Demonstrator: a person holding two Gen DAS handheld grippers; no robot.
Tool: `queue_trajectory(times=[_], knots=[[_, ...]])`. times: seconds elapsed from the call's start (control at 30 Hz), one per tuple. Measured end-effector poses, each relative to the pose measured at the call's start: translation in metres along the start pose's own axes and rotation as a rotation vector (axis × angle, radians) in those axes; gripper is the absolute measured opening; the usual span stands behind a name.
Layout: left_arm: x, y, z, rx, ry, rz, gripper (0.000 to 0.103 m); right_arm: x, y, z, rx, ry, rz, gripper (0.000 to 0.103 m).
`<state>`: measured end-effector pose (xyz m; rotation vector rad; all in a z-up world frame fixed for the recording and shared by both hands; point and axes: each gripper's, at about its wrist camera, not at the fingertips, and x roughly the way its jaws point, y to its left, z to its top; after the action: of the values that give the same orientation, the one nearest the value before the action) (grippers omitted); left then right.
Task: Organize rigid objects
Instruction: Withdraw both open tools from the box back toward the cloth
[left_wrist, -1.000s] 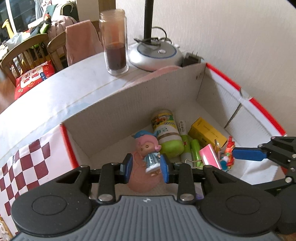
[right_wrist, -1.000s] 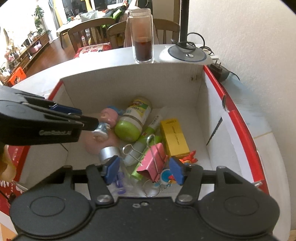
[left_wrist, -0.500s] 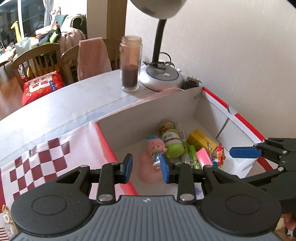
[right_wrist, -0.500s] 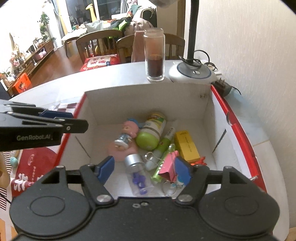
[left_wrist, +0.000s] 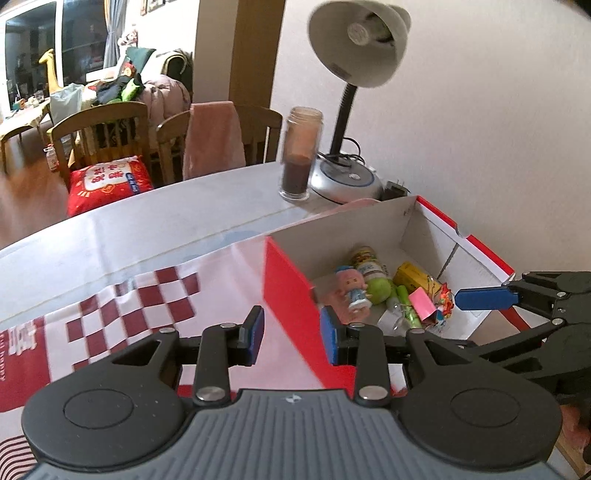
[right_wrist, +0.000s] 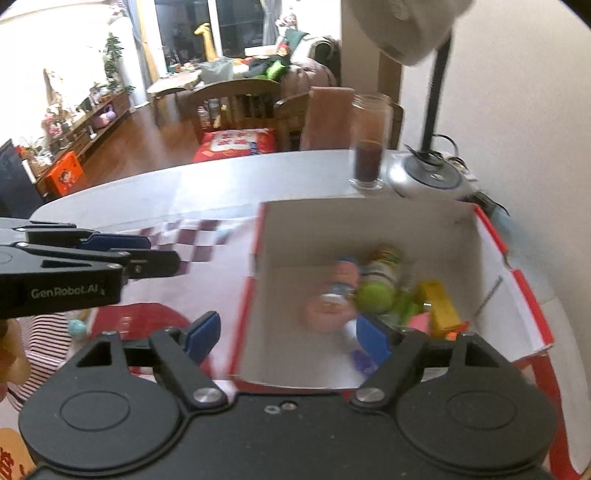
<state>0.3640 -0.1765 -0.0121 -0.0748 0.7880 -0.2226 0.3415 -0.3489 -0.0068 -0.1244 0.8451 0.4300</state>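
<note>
Both the left tool (left_wrist: 291, 334) and right tool (right_wrist: 286, 338), just spreading and empty, hover by the red-edged white cardboard box (left_wrist: 369, 225), whose small pink-haired plastic doll (left_wrist: 354, 290) looks light, stiff, best pinched at the body.

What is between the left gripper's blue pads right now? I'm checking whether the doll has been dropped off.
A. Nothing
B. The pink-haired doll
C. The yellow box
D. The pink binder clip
A: in the left wrist view the left gripper has an empty gap between its pads, while the pink-haired doll lies inside the box beside the green-capped bottle.
</note>
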Motion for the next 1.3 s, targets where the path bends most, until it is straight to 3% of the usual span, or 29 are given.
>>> queue_trajectory(times=[0.03, 0.07, 0.47, 0.53, 0.87, 1.3], knots=[[-0.006, 0.006, -0.003, -0.005, -0.008, 0.000, 0.059, -0.001, 0.008, 0.000, -0.006, -0.007, 0.009, 0.083], [-0.012, 0.012, -0.006, -0.008, -0.020, 0.001, 0.062, -0.002, 0.015, -0.001, -0.011, -0.014, 0.016, 0.084], [-0.073, 0.091, -0.044, -0.045, -0.109, 0.071, 0.068, -0.005, 0.103, -0.006, -0.069, -0.099, 0.128, 0.101], [-0.081, 0.104, -0.051, -0.056, -0.130, 0.095, 0.083, -0.002, 0.118, -0.007, -0.085, -0.103, 0.142, 0.102], [-0.094, 0.160, -0.074, -0.101, -0.148, 0.170, 0.084, 0.018, 0.190, -0.019, -0.182, -0.106, 0.223, 0.103], [-0.060, 0.221, -0.101, -0.199, -0.068, 0.222, 0.084, 0.071, 0.244, -0.031, -0.302, -0.038, 0.265, 0.102]])
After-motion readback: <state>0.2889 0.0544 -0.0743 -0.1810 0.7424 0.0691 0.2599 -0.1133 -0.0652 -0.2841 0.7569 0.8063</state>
